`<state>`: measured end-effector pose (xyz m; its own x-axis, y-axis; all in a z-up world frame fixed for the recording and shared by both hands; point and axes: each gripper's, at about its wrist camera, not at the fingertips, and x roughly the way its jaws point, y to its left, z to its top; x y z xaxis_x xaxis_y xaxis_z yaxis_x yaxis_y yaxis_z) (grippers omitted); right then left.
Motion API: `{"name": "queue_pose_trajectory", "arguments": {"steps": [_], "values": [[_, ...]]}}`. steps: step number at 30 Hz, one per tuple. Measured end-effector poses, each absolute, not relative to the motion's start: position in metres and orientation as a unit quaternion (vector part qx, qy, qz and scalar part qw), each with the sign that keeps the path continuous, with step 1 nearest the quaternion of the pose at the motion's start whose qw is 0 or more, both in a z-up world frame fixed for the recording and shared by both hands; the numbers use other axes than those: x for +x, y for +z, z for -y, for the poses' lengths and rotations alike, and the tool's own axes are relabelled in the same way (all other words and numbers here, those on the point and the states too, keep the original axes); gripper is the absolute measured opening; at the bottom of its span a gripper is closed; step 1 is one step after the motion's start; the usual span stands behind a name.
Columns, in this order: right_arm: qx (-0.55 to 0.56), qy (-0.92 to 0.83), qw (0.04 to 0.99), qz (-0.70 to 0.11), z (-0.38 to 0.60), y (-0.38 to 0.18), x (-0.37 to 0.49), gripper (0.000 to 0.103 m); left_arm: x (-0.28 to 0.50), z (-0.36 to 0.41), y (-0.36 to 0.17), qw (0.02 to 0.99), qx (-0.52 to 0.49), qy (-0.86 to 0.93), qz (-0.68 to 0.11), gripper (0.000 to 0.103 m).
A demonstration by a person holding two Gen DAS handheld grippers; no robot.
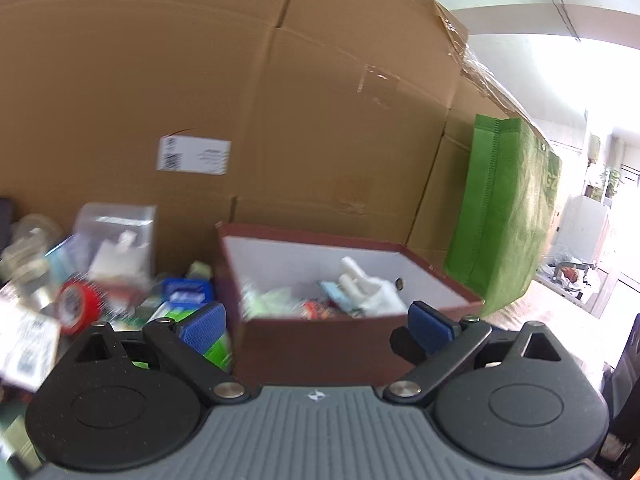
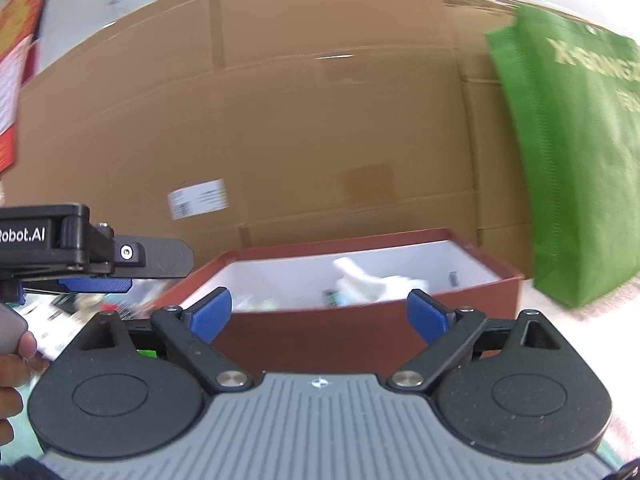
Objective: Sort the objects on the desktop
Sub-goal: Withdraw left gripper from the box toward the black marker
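Both grippers, left (image 1: 318,326) and right (image 2: 320,316), face the red box (image 2: 320,332) with jaws wide and empty. The box already holds sorted bits, while clutter (image 1: 80,304) waits beside it toward the desk's left edge.

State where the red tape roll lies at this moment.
In the left wrist view the red tape roll lies at the left edge, in the clutter left of the brown box, below a clear plastic bag.
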<state>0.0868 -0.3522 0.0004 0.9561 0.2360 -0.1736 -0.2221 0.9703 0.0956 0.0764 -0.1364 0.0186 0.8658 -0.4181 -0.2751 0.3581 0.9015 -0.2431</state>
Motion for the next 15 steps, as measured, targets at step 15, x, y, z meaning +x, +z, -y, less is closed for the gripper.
{"name": "queue_pose_trajectory", "arguments": {"steps": [15], "values": [[-0.104,0.224,0.952,-0.183,0.240,-0.033,0.028,0.095,-0.010,0.043,-0.044,0.957,-0.165,-0.112,-0.211,0.100]]}}
